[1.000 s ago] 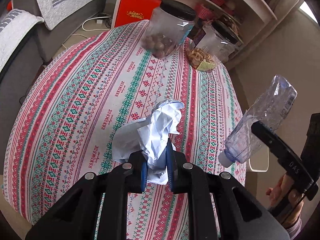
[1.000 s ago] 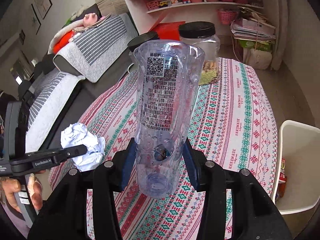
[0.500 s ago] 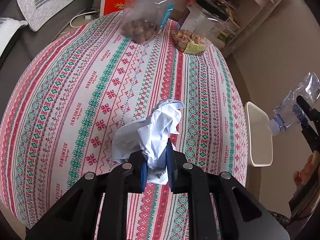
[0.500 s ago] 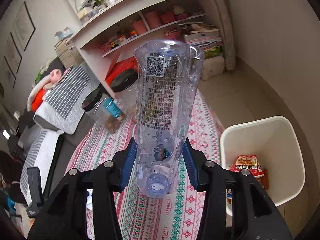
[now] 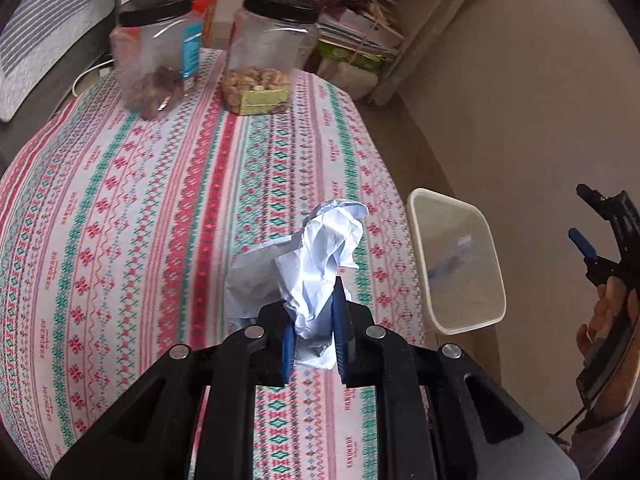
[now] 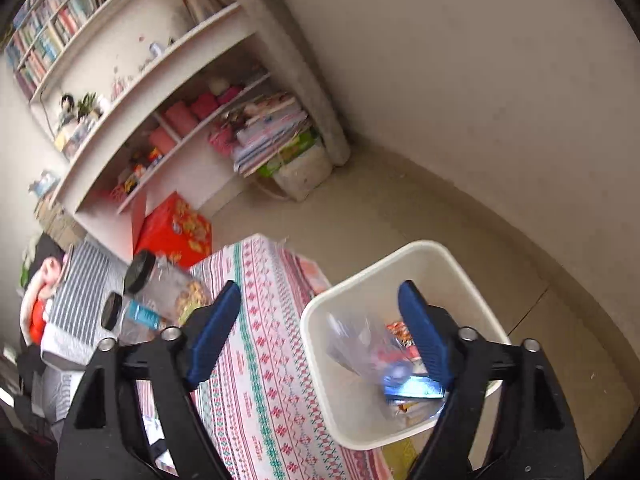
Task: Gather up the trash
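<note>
My left gripper (image 5: 311,330) is shut on a crumpled white paper ball (image 5: 320,264) and holds it above the patterned tablecloth (image 5: 160,220). My right gripper (image 6: 320,320) is open and empty, above a white trash bin (image 6: 360,280) beside the table. A clear plastic bottle (image 6: 360,344), blurred, is inside the bin with a red snack wrapper (image 6: 398,330). The bin also shows in the left wrist view (image 5: 420,240), with the right gripper (image 5: 592,220) to its right.
Two clear jars with black lids (image 5: 154,52) (image 5: 276,48) stand at the far end of the table. A white shelf unit (image 6: 168,92) and a red box (image 6: 176,228) are behind. A sofa with a striped cover (image 6: 80,292) lies left.
My right gripper swung over the bin, opened and let go of the bottle, which now lies in the bin. My left gripper moved right with the paper ball.
</note>
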Motion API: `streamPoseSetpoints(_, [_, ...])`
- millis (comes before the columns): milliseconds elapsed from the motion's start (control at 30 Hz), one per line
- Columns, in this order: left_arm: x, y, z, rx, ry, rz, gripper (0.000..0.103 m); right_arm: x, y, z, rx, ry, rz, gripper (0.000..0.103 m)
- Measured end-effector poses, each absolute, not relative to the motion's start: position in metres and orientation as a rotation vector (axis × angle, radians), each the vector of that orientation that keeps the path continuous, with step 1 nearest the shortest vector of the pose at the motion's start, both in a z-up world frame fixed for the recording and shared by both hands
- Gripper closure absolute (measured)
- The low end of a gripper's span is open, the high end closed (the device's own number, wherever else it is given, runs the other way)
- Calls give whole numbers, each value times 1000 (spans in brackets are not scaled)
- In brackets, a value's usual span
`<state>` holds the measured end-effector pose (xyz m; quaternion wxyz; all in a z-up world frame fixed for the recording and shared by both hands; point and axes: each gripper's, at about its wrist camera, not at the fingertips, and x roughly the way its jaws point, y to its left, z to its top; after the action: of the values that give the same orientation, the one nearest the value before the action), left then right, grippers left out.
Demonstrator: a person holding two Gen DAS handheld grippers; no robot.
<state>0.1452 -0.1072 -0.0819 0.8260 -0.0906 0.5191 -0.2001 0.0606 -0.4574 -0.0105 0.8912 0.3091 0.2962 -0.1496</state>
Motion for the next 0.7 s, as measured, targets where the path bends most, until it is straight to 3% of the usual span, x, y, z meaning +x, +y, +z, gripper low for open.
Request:
streamPoseSetpoints(300, [162, -242, -47, -166, 1094, -587, 86, 19, -512, 18, 786, 409, -318, 11])
streamPoseSetpoints(367, [168, -270, -35, -182, 1084, -620, 71, 8, -520, 24, 795, 359, -337, 9])
streamPoseSetpoints(400, [170, -280, -30, -195, 1079, -632, 55, 4, -524, 25, 803, 341, -338, 7])
streamPoseSetpoints(533, [159, -297, -3, -142, 1009, -639, 43, -8, -526, 35, 772, 290, -337, 7])
streamPoseSetpoints(700, [122, -256, 28, -13, 832, -499, 29, -12, -491, 63, 580, 220, -294, 7])
